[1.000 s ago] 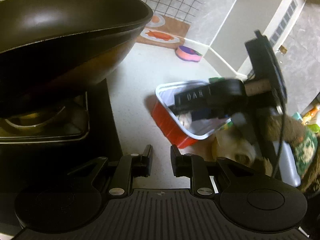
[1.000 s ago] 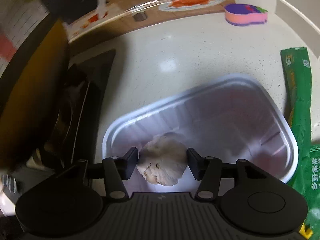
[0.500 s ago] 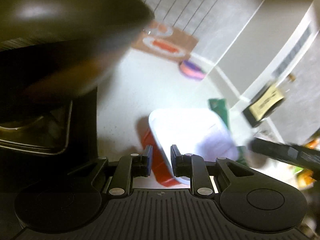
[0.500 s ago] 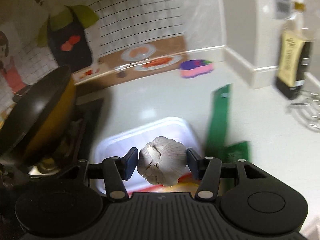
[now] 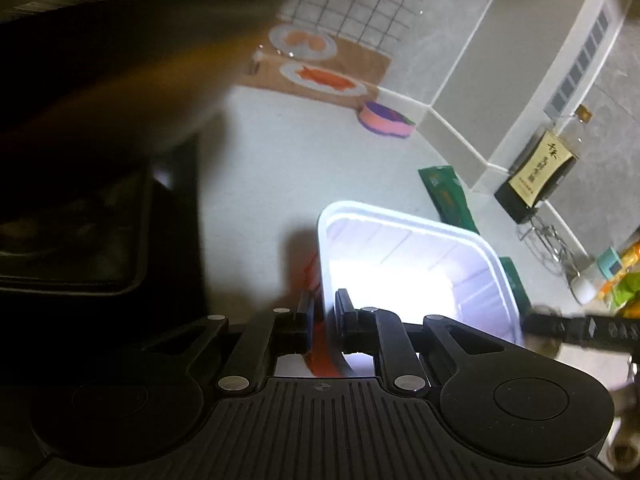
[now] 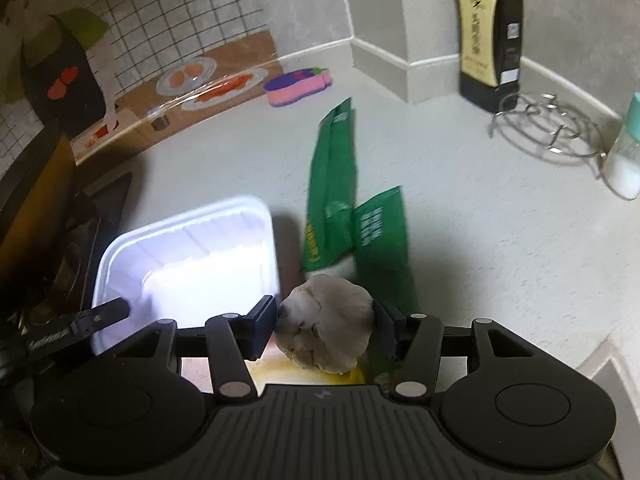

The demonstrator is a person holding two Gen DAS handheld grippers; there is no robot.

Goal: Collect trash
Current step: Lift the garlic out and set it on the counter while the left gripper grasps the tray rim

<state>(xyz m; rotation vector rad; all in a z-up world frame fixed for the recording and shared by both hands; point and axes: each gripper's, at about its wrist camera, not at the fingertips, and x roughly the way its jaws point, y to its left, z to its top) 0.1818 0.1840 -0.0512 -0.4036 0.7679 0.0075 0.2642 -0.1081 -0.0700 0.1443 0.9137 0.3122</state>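
A garlic bulb (image 6: pixel 325 322) is held between the pads of the right tongs (image 6: pixel 325 325), which are about half open and pressed on its two sides; it is carried above the desk (image 6: pixel 480 220), just to the right of a white-lined tray (image 6: pixel 188 248) and in front of two green wrappers (image 6: pixel 332 184). The right tongs are pointed steeply downward. The left tongs (image 5: pixel 323 322) are likewise tilted down and are closing, with the red near wall of the tray (image 5: pixel 408 252) caught in the narrow gap between the pads. Only in the right wrist view are the garlic, a wire stand (image 6: pixel 548 128) and a white bottle (image 6: pixel 624 160) shown clearly. Only in the left wrist view is the tray's red outside seen, along with a dark pan (image 5: pixel 120 60) looming at upper left. A dark sauce bottle (image 6: pixel 490 36) and a pink and purple sponge (image 5: pixel 386 120) appear in both views.
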